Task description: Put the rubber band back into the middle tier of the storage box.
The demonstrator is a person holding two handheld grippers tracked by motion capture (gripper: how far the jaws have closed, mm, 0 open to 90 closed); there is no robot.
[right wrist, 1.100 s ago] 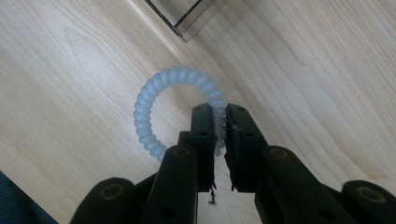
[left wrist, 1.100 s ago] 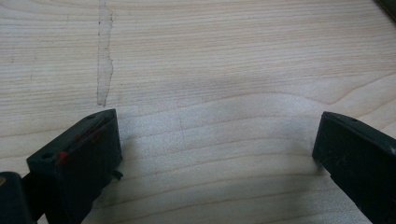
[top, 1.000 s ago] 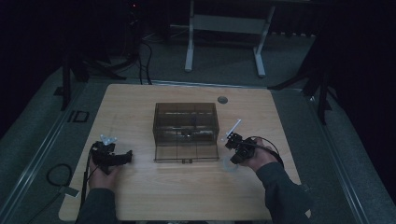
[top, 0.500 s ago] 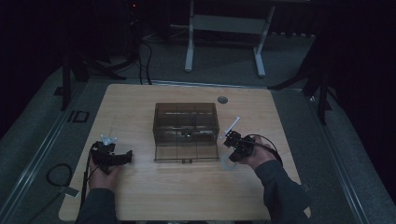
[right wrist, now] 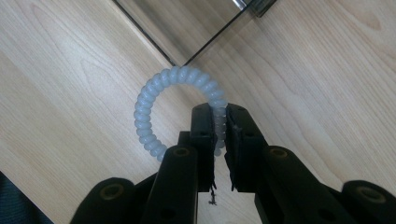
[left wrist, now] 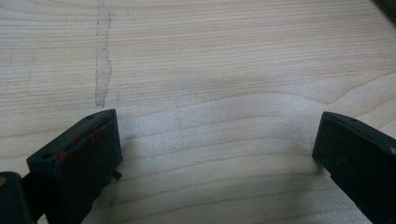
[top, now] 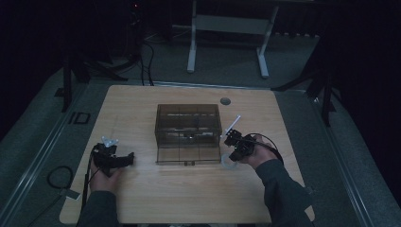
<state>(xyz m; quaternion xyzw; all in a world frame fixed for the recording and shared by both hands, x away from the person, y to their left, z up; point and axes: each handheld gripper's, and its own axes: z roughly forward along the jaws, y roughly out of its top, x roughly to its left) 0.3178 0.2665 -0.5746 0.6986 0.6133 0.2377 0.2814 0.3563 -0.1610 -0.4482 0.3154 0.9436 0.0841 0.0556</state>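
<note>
My right gripper (right wrist: 218, 114) is shut on a pale, translucent spiral hair tie (right wrist: 154, 93), pinching one side of the ring. The rest of the loop hangs free just over the wood. In the high view the right gripper (top: 231, 157) sits just off the front right corner of a smoky clear plastic box (top: 188, 132) at the table's centre, with the hair tie (top: 226, 163) below it. My left gripper (top: 128, 159) rests at the front left of the table. Its jaws stand wide apart over bare wood (left wrist: 215, 93), so the left gripper (left wrist: 217, 135) is open and holds nothing.
The box has inner dividers, and its corner (right wrist: 187, 32) lies close ahead of the right jaws. A round grommet (top: 225, 101) sits in the tabletop (top: 189, 198) behind the box. Cables and dark stands ring the table on the floor.
</note>
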